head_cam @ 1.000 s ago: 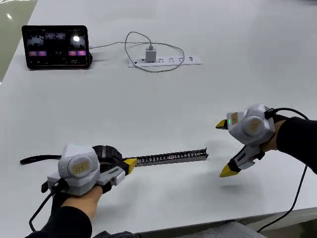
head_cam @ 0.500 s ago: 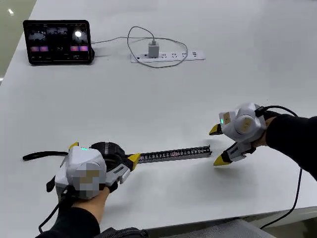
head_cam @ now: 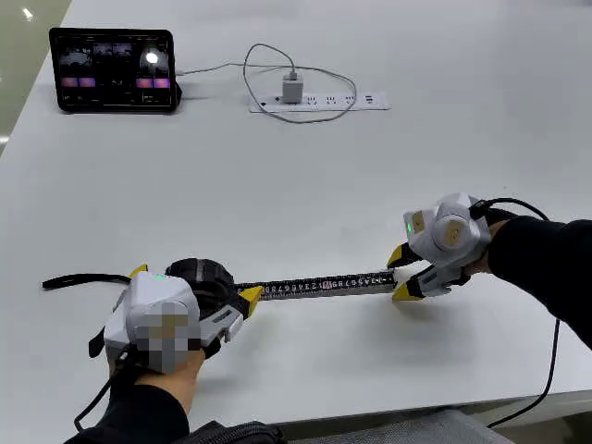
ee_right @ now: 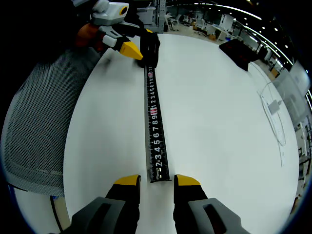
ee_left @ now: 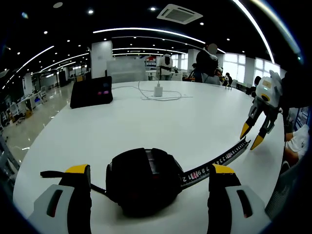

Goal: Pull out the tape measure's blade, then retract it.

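Observation:
The tape measure's black case (head_cam: pixel 199 277) lies at the near left of the white table (head_cam: pixel 305 185), and its blade (head_cam: pixel 319 285) runs out to the right, flat on the table. My left gripper (ee_left: pixel 150 169) is open, its yellow-tipped jaws standing either side of the case (ee_left: pixel 144 180) with small gaps. My right gripper (head_cam: pixel 399 276) is open at the blade's far end. In the right gripper view the blade's tip (ee_right: pixel 158 176) sits between the two fingertips of the right gripper (ee_right: pixel 157 180), with a little room on each side.
A tablet (head_cam: pixel 113 55) stands at the far left, and a power strip (head_cam: pixel 319 102) with a charger and looped cable lies beside it. The case's black strap (head_cam: pixel 79 279) trails left. The table's front edge (head_cam: pixel 370 412) runs close below both grippers.
My right gripper has moved left to the blade's end and its jaws have narrowed around the tip. The left gripper and the case have stayed in place.

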The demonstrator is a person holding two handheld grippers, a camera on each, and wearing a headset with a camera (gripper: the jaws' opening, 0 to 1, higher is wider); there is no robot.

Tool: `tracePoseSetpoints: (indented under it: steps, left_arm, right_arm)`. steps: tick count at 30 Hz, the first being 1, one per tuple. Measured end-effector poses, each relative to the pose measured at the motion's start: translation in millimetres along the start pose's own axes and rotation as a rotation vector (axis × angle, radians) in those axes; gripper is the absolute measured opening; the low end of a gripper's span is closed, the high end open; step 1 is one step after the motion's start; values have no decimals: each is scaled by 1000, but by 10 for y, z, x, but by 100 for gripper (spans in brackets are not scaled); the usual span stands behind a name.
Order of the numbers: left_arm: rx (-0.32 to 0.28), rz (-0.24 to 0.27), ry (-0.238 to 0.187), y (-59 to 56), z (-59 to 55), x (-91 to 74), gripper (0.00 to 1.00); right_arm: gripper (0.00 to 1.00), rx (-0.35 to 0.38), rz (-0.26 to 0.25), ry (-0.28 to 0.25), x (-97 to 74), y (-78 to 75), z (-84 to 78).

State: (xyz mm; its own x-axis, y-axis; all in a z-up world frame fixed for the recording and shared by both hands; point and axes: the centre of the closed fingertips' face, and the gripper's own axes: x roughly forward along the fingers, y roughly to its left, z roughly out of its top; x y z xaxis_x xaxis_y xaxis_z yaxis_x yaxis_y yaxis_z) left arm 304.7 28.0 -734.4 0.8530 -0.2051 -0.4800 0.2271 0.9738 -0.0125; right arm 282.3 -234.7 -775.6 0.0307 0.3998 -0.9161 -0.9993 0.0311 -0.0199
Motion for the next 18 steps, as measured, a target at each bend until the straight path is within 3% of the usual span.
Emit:
tracePoseSetpoints:
  steps: [5,7,11,18]
  left_arm:
    - [-6,24,-2,-24,12,14,99]
    - [-10,35,-1,-2,5,17,99]
    - [-15,54,-2,65,-23,-1,99]
    - [-6,55,-10,96,-17,11,99]
  right_arm:
    - [20,6,6,4,31,-17,-21]
    - [20,16,9,2,25,-27,-27]
    - [12,51,5,0,33,-72,-33]
    - [11,-52,24,67,35,-48,-32]
